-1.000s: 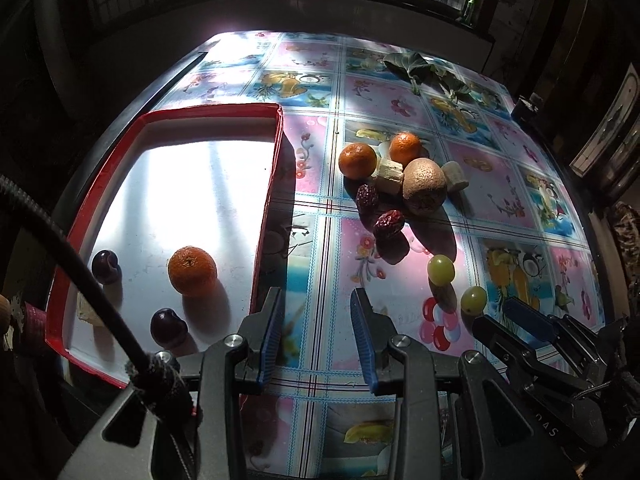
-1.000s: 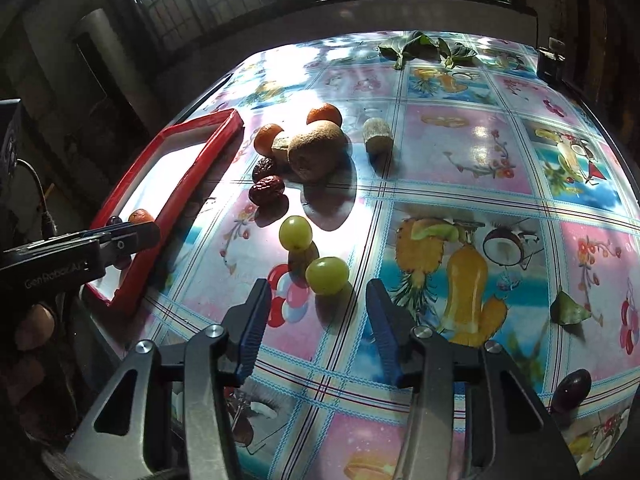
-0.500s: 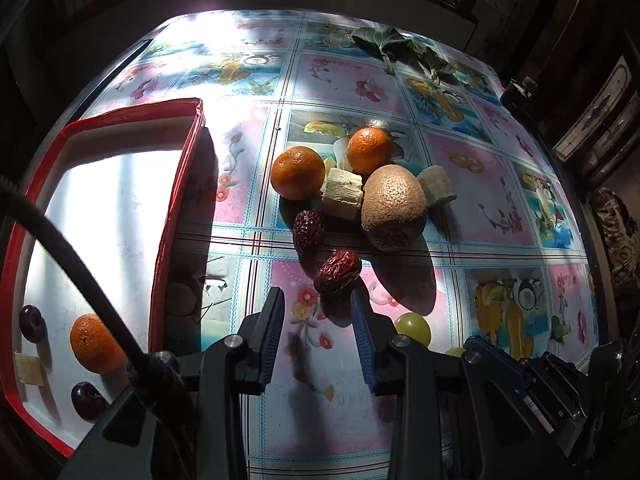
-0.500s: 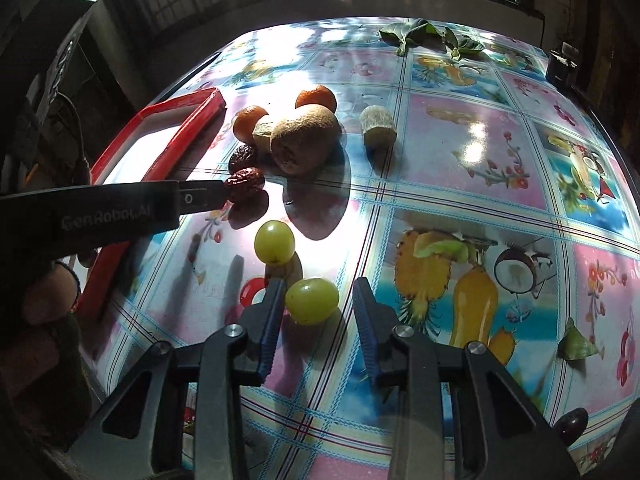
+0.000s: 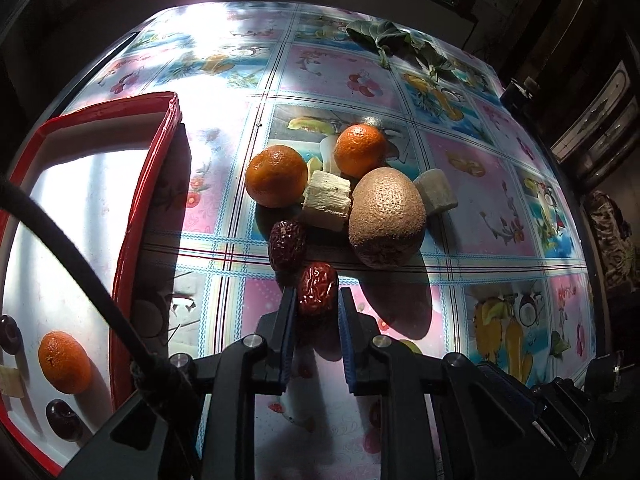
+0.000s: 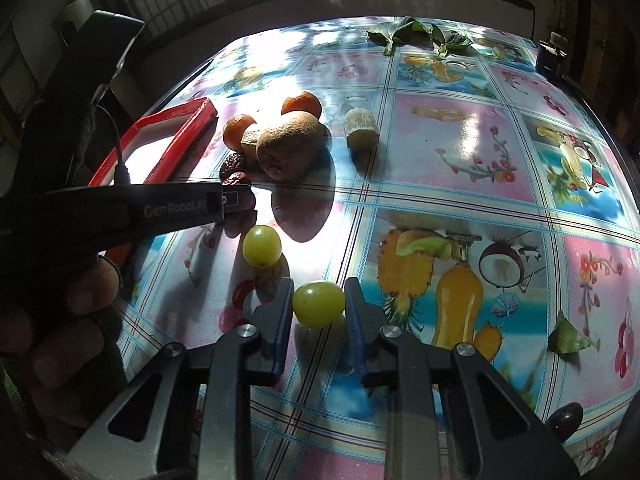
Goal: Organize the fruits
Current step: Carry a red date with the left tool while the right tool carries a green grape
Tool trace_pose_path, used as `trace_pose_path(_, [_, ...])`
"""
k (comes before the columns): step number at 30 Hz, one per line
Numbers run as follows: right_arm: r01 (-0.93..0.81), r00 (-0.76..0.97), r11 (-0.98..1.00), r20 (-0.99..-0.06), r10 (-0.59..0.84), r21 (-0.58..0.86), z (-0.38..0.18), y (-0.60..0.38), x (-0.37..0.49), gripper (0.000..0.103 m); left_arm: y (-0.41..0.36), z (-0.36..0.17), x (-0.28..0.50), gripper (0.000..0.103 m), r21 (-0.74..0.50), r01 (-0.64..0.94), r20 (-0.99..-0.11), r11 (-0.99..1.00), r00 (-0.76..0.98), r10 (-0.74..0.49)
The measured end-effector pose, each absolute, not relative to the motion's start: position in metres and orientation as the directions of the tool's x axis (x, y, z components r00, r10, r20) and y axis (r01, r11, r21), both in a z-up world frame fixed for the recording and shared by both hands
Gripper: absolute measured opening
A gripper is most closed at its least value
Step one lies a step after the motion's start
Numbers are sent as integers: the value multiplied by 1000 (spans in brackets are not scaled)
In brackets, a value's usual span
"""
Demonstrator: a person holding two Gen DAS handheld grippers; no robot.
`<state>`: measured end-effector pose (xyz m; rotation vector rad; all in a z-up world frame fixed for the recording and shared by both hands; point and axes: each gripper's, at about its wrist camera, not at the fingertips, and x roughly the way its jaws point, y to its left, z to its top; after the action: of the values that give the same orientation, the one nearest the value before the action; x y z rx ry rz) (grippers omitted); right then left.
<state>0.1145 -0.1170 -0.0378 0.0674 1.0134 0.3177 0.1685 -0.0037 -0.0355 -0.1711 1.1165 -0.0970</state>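
Observation:
In the left wrist view my left gripper point(image 5: 316, 306) stands open around a red date point(image 5: 317, 288) on the tablecloth, its pads beside the date with small gaps. A second date point(image 5: 286, 245), two oranges point(image 5: 276, 176) point(image 5: 360, 151), banana pieces point(image 5: 326, 200) and a brown kiwi point(image 5: 386, 217) lie just beyond. The red tray point(image 5: 140, 216) at left holds an orange point(image 5: 64, 362) and dark plums point(image 5: 62, 420). In the right wrist view my right gripper point(image 6: 318, 300) is open around a green grape point(image 6: 319, 304). Another grape point(image 6: 262, 246) lies to its left.
Green leaves point(image 6: 408, 34) lie at the table's far edge. A dark plum point(image 6: 566, 416) sits near the front right edge, a small green leaf piece point(image 6: 568, 338) beside it. The left gripper's body point(image 6: 120, 210) reaches across the right wrist view's left side.
My left gripper moved forward and right from the tray side until the red date lay between its fingers. My right gripper advanced and narrowed around the green grape.

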Motion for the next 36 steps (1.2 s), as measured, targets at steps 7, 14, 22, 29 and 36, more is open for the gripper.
trace_pose_path(7, [-227, 511, 949, -802, 308, 219, -25, -120, 107, 27, 18, -21, 143, 18, -184, -71, -877, 980, 463, -131])
trace_pose_path(14, [-267, 501, 932, -792, 350, 243, -21, -101, 103, 27, 42, 4, 114, 18, -91, -149, -858, 985, 513, -2])
trace_pose_path(22, [-340, 481, 909, -787, 387, 239, -12, -68, 99, 27, 70, 13, 102, 18, -70, -204, -839, 977, 541, 53])
trace_pose_path(29, [-404, 469, 887, -782, 411, 224, -2, -37, 103, 27, 96, 16, 97, 18, -54, -258, -826, 965, 555, 102])
trace_pose_path(36, [-453, 446, 866, -788, 424, 209, -2, -1, 115, 28, 127, 14, 94, 18, -63, -317, -824, 946, 551, 130])
